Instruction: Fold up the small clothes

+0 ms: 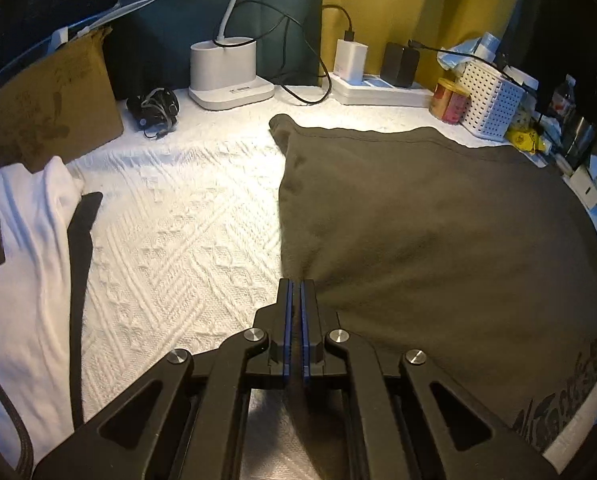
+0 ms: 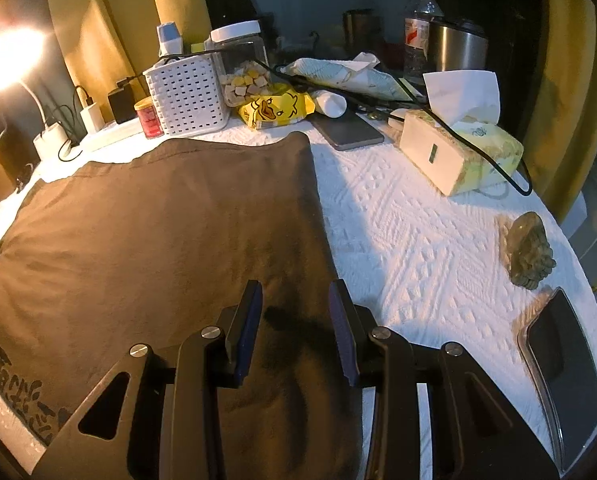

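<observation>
A brown garment with black print near its hem lies flat on the white textured cloth that covers the table. My left gripper sits at the garment's left edge with its blue pads together, and a thin sliver of brown fabric shows between them. In the right wrist view the same brown garment fills the left half. My right gripper is open just above its right edge, with fabric under the gap and neither pad touching it. A white garment with black trim lies at the far left.
Along the back stand a white lamp base, a cardboard box, a power strip with chargers and a white basket. A tissue box, a small figurine and a dark phone are to the right.
</observation>
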Available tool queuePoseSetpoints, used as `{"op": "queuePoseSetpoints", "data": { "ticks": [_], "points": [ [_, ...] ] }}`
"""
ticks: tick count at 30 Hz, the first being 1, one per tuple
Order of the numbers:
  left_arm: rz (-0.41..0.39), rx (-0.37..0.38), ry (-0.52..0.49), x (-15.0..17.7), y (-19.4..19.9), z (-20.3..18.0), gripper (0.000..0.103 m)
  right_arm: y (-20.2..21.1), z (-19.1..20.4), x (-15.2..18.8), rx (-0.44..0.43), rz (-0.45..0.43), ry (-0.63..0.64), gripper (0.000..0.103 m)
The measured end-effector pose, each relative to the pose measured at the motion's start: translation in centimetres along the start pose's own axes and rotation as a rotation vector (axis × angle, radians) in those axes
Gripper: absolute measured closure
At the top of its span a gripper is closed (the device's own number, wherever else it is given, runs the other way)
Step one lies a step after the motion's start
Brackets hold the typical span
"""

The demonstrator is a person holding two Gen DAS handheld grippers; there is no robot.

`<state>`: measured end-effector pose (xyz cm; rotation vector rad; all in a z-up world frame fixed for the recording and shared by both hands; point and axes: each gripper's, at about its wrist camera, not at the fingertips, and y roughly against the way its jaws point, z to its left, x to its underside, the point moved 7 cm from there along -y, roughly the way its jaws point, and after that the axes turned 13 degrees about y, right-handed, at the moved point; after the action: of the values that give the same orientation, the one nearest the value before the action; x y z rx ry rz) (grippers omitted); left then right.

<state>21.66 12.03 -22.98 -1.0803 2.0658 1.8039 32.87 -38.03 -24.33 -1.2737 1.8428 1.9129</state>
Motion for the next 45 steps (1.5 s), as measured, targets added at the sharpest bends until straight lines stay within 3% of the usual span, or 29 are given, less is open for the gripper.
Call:
{"op": "queuePoseSetpoints", "data": {
  "ticks": [12, 15, 17, 19, 20, 22, 24, 37, 45],
  "points": [
    [0.042, -0.024, 0.015, 0.2, 0.1, -0.3, 0.096, -1.5, -0.3, 0.4, -0.014, 0.047, -0.008, 0.066],
    [0.03, -0.03, 0.008, 0.2, 0.6, -0.6, 0.069, -1.3, -0.3, 0.5, -0.004, 0.046, -0.012, 0.066],
    [0.003, -0.029, 0.013, 0.0, 1.3, -0.8, 0.039, -0.9, -0.3, 0.5, 0.002, 0.041, -0.022, 0.066],
    [-0.015, -0.013, 0.018, -0.2, 1.9, -1.2, 0.035, -0.4, -0.3, 0.6, 0.006, 0.032, -0.027, 0.066],
    [-0.018, -0.002, 0.019, -0.2, 2.2, -1.5, 0.035, -0.2, -0.2, 0.6, 0.009, 0.029, -0.029, 0.065],
    [-0.022, 0.022, 0.014, -0.2, 2.6, -2.2, 0.035, 0.5, -0.1, 0.7, 0.013, 0.022, -0.026, 0.035],
    [-0.024, 0.056, -0.002, 0.1, 3.1, -3.2, 0.035, 1.1, 0.0, 0.8, 0.018, 0.014, -0.023, 0.027],
    [-0.043, 0.19, -0.07, 2.5, 6.2, -8.3, 0.035, 5.6, 1.7, 2.3, 0.04, -0.03, -0.008, 0.027],
    [-0.066, 0.225, -0.088, 4.5, 8.4, -9.5, 0.034, 8.1, 3.1, 4.4, 0.032, -0.046, -0.014, 0.027]
  ]
}}
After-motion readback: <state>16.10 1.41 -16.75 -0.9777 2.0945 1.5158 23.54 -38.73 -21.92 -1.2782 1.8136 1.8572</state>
